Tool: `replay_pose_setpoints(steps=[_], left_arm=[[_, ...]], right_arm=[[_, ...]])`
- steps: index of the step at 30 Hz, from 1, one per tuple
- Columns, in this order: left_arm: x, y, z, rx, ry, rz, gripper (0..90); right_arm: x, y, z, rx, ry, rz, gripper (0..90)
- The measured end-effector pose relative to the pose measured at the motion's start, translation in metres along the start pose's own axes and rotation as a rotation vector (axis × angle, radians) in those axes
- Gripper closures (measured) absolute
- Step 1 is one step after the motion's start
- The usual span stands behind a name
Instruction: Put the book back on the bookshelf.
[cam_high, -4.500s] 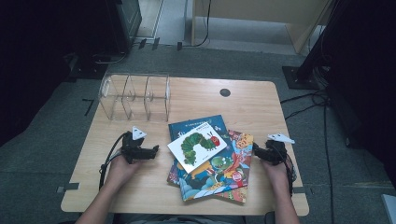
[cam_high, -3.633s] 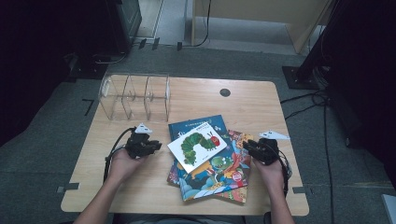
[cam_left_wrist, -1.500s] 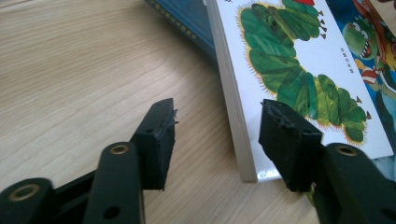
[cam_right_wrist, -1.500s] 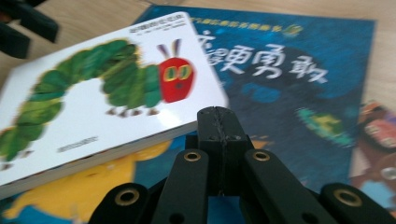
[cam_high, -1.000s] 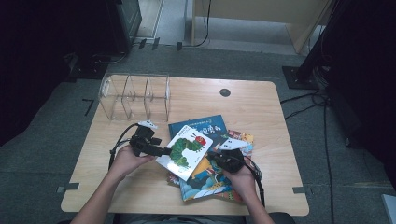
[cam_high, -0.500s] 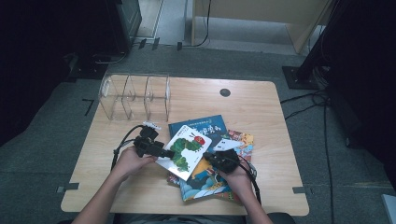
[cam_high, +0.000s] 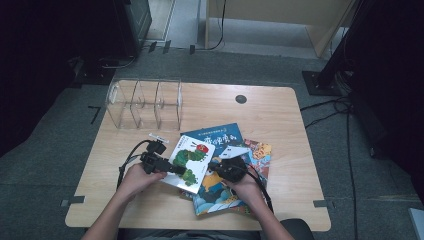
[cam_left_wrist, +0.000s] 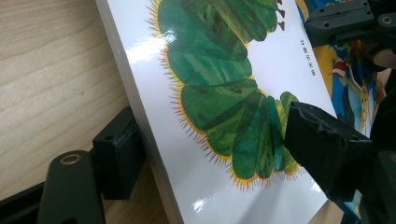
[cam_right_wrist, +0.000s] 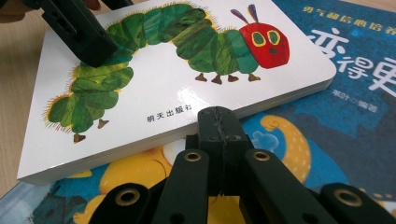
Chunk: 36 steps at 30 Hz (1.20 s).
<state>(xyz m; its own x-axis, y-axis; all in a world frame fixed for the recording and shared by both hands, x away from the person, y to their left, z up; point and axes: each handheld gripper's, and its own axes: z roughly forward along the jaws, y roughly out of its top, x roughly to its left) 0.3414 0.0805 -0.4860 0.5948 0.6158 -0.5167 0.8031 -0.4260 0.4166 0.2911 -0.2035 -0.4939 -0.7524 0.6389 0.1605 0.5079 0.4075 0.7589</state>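
White board book: the caterpillar book (cam_high: 189, 163) lies on top of the pile, near the middle of the wooden table (cam_high: 280, 112), its left edge out past the books below and over the wood.
Left gripper (cam_high: 175, 169): pinching the caterpillar book at its left edge, one jaw under it and one on the cover, as the left gripper view shows.
Right gripper (cam_high: 214, 164): jaws pressed together with nothing between them, tips just beside the book's right edge; in the right gripper view (cam_right_wrist: 218, 122) they point at the side of the book.
Step in hand: by my reading, lifting the caterpillar book off the pile, probably for the clear rack (cam_high: 145, 104) far left.
Doing it well: keep the left pinch deep on the cover so the glossy board does not slip; use the closed right tips to prop or steady the free edge; raise it level, so the books below do not drag along.
Books: four that I can tell, namely the caterpillar book, a blue book (cam_high: 220, 138), a dinosaur book (cam_high: 220, 192) and a red-edged one (cam_high: 260, 155) at the right.
Rack: one, with three slots, none holding a book.
Grippers: two.
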Motion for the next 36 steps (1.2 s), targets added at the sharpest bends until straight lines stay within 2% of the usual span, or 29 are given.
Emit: replay_pose_setpoints(steps=[3, 5, 7, 12, 15, 17, 20, 24, 29, 30, 32, 35, 36], left_arm=[[-0.002, 0.000, -0.010, -0.034, 0.024, -0.006, 28.0], [-0.002, 0.001, -0.019, -0.051, 0.013, -0.026, 35.2], [-0.004, 0.003, -0.028, -0.051, 0.002, -0.030, 42.3], [-0.023, 0.020, -0.041, 0.035, 0.042, -0.007, 49.4], [-0.032, 0.030, -0.045, 0.063, 0.024, -0.010, 54.5], [-0.035, 0.037, -0.045, 0.085, 0.001, -0.029, 58.5], [-0.040, 0.046, -0.041, 0.122, -0.006, -0.043, 61.9], [-0.046, 0.057, -0.038, 0.132, -0.036, -0.064, 70.0], [-0.045, 0.069, -0.040, 0.150, -0.031, -0.079, 74.9], [-0.045, 0.070, -0.042, 0.144, -0.025, -0.081, 76.2], [-0.048, 0.073, -0.046, 0.151, -0.001, -0.054, 77.2], [-0.050, 0.074, -0.051, 0.155, 0.033, -0.038, 77.3], [-0.050, 0.074, -0.051, 0.155, 0.033, -0.038, 77.3]], right_arm=[[0.001, 0.003, 0.003, 0.008, 0.015, -0.017, 90.0], [0.002, 0.004, 0.004, 0.012, 0.019, -0.041, 90.0], [0.003, 0.005, 0.005, 0.014, 0.022, -0.036, 90.0], [0.004, 0.007, 0.006, 0.018, 0.017, -0.052, 90.0], [0.005, 0.007, 0.006, 0.022, 0.009, -0.057, 90.0], [0.005, 0.007, 0.006, 0.023, 0.009, -0.059, 90.0], [0.005, 0.007, 0.006, 0.023, 0.011, -0.062, 90.0], [0.005, 0.007, 0.006, 0.022, 0.008, -0.064, 89.0], [0.002, 0.008, 0.005, 0.024, 0.008, -0.066, 83.5], [0.002, 0.008, 0.005, 0.026, 0.008, -0.068, 81.6], [0.001, 0.008, 0.003, 0.029, -0.010, -0.085, 80.0], [-0.002, 0.008, 0.001, 0.028, -0.027, -0.080, 77.2], [-0.003, 0.008, 0.000, 0.026, -0.032, -0.079, 75.7]])
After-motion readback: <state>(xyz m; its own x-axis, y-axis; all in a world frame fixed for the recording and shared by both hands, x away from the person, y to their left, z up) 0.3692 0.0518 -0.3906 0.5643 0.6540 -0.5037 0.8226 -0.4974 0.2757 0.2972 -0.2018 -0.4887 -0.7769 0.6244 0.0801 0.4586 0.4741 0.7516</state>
